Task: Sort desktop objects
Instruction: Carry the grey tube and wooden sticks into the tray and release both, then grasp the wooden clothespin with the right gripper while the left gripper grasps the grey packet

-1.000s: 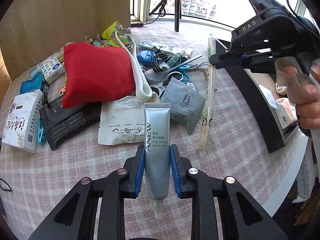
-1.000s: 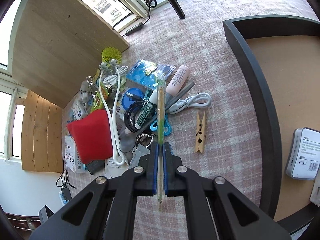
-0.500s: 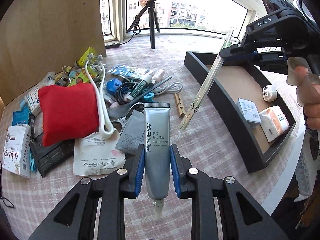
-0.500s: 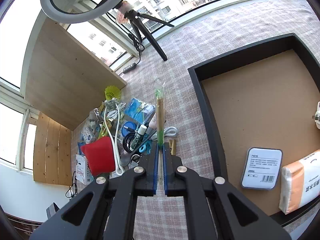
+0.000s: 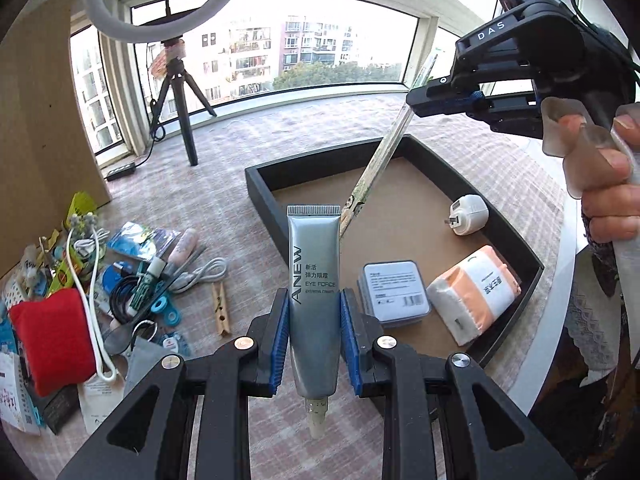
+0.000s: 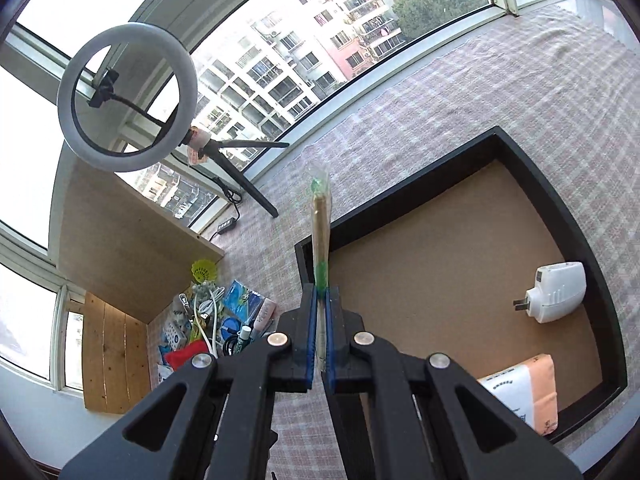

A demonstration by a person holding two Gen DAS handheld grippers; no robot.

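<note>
My left gripper (image 5: 314, 322) is shut on a grey ANEW eye cream tube (image 5: 314, 280), held above the table near the black tray's (image 5: 264, 200) left wall. My right gripper (image 6: 319, 322) is shut on a wrapped pair of chopsticks (image 6: 320, 236), held high over the tray (image 6: 560, 216); the chopsticks (image 5: 384, 160) hang down from it in the left wrist view. The tray holds a white plug adapter (image 5: 468, 214), a tissue pack (image 5: 476, 292) and a grey-lidded box (image 5: 394, 290).
A pile of loose items lies left of the tray: a red pouch (image 5: 52, 344), a white cable (image 5: 200, 274), a wooden clothespin (image 5: 221, 314), a blue tape roll (image 5: 166, 308). A ring light on a tripod (image 5: 180, 92) stands at the back. A wooden board (image 5: 40, 120) stands at the left.
Both grippers have risen and swung right, from over the pile to over the tray, each still holding its item. The tray's contents have come into fuller view.
</note>
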